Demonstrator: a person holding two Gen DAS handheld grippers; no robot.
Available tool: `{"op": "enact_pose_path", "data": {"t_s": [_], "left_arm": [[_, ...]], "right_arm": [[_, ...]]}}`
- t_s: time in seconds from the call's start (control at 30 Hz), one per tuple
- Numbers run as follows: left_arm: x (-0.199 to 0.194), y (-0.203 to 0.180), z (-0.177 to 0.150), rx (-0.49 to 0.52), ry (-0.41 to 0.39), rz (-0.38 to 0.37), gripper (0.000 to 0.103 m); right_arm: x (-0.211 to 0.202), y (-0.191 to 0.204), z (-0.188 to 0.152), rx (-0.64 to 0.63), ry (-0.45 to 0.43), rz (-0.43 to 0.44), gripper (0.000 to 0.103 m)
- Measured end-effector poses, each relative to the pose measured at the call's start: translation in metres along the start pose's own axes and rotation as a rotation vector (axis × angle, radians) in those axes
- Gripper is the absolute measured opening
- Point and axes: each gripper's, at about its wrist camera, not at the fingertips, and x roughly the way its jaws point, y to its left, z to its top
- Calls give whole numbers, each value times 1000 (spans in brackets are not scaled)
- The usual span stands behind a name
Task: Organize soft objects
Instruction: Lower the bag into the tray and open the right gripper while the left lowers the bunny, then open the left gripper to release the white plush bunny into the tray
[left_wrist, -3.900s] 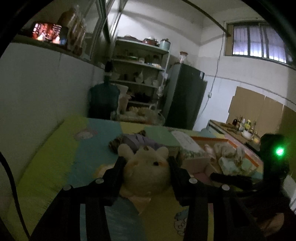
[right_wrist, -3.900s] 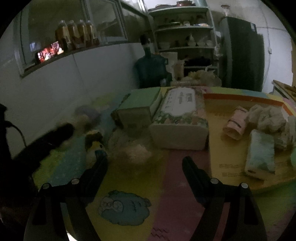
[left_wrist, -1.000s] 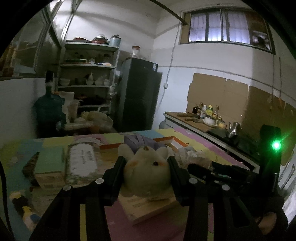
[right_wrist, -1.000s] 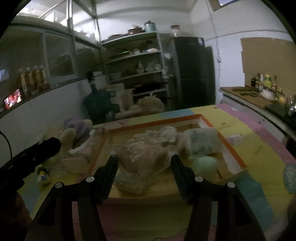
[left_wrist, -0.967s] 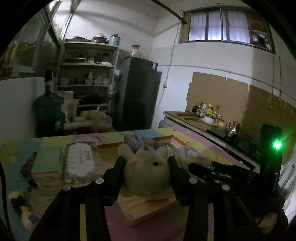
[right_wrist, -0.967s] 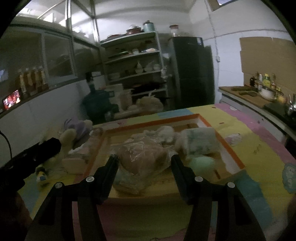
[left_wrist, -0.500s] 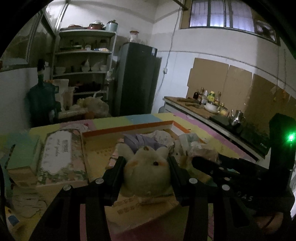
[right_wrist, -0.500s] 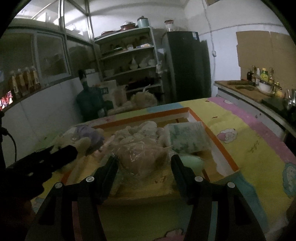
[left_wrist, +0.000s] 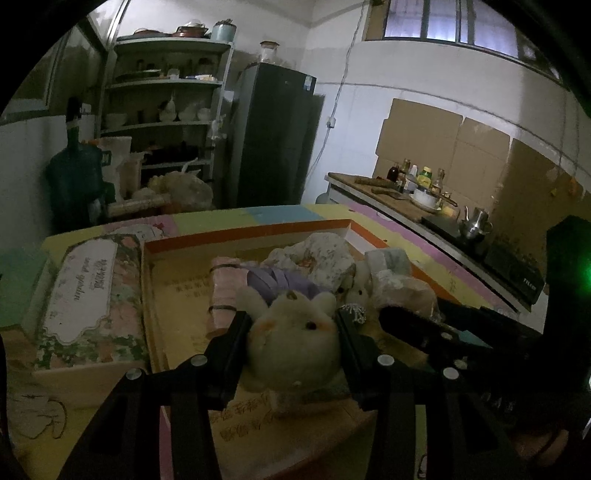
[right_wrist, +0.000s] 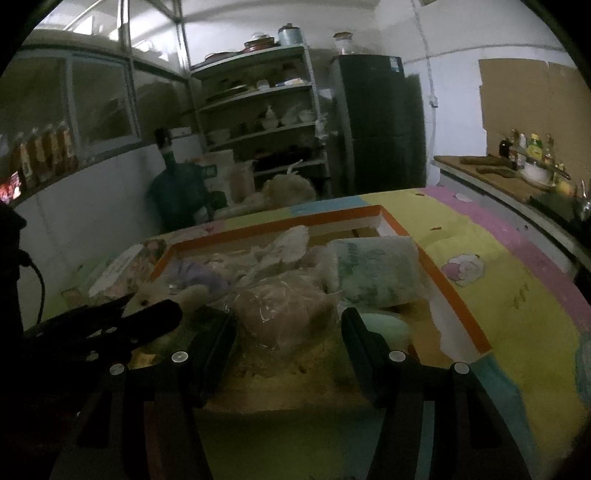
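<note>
My left gripper (left_wrist: 291, 321) is shut on a cream plush bear (left_wrist: 295, 343) in a purple outfit and holds it over the near part of an orange-rimmed cardboard tray (left_wrist: 243, 230). My right gripper (right_wrist: 288, 325) is shut on a clear bag of pinkish soft stuff (right_wrist: 284, 314) over the same tray (right_wrist: 443, 284). In the tray lie a rolled pink towel (left_wrist: 223, 291), a floral cloth bundle (left_wrist: 317, 254) and a pale green tissue pack (right_wrist: 376, 273). The left gripper and the bear (right_wrist: 162, 291) show at the left of the right wrist view.
Two tissue boxes (left_wrist: 88, 288) lie left of the tray on the colourful play mat (right_wrist: 517, 295). Behind stand a blue water jug (left_wrist: 74, 184), shelves (left_wrist: 166, 129) and a dark fridge (left_wrist: 273, 136). A counter with bottles and a kettle (left_wrist: 476, 221) runs on the right.
Both grippers have moved forward over the tray with their loads. The bear now hangs closer to the pink towel and the cloth bundle; the bag is nearer the green pack.
</note>
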Motion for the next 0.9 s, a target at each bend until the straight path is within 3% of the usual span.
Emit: {"op": "enact_pose_path", "data": {"t_s": [0.37, 0.77, 0.9], "left_arm": [[9, 10, 0, -56, 44, -48, 51], [-2, 15, -2, -73, 33, -19, 63], [-8, 13, -2, -62, 17, -14, 63]], "right_arm": [[9, -5, -1, 27, 3, 45, 63], [1, -9, 1, 69, -28, 59, 79], [-3, -7, 1, 73, -34, 60, 79]]}}
